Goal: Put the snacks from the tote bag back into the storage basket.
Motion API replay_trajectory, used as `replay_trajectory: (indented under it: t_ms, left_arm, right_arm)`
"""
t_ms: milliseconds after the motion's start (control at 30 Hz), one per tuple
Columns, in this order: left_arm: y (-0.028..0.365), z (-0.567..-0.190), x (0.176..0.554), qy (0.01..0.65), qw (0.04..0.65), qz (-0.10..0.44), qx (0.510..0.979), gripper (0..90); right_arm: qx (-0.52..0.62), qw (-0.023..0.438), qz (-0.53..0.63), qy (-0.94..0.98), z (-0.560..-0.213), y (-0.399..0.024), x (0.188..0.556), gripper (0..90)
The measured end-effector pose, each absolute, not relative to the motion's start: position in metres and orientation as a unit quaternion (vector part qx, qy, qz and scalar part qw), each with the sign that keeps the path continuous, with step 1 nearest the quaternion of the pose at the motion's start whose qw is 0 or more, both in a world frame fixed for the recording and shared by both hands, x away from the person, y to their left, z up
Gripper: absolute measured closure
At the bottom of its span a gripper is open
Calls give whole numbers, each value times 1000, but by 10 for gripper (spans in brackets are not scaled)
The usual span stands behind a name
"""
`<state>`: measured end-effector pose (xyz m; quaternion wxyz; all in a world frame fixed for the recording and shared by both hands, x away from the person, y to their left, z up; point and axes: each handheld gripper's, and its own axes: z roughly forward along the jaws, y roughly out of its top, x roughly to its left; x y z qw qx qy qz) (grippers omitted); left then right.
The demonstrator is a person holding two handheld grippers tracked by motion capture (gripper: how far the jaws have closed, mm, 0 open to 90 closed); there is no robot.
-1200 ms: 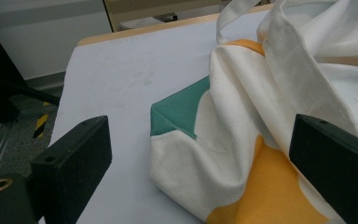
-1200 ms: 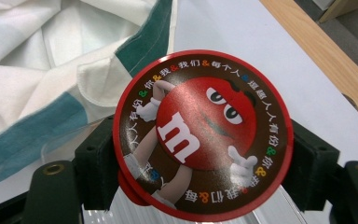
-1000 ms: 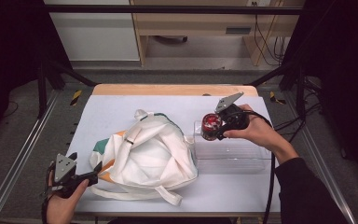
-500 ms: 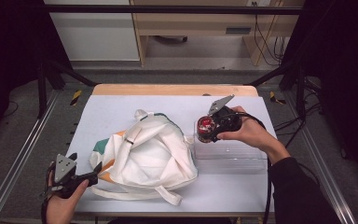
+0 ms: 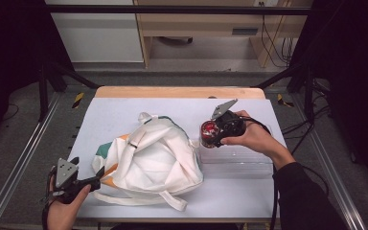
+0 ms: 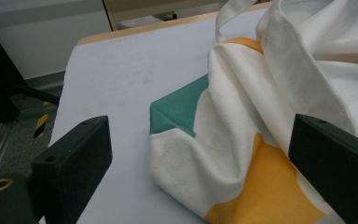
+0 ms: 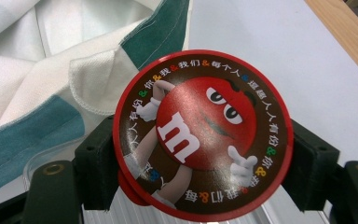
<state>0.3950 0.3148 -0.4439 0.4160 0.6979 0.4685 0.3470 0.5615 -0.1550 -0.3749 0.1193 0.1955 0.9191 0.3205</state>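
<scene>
Candy tub's (image 7: 201, 135) body hidden behind its lid.

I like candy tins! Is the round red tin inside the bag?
No, the red tin sits clamped between the right gripper's fingers, outside the bag.

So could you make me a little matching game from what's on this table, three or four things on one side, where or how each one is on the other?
Things:
1. red candy tin
2. cloth bag
3. clear plastic tray
4. left gripper

Places or states:
A. lying crumpled in the middle of the table
B. jaws open, at the bag's near left corner
C. clamped between the right gripper's jaws
D. on the table, right of the bag

Pairs: 1-C, 2-A, 3-D, 4-B
</scene>
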Motion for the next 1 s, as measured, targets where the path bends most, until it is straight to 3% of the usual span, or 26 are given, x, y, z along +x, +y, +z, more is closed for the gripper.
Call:
replay_trajectory:
  t_ms: [1000]
  left_arm:
    - [315, -444, 395, 467, 414, 345, 701, 60]
  right_arm:
    - [206, 107, 297, 926, -402, -151, 563, 259]
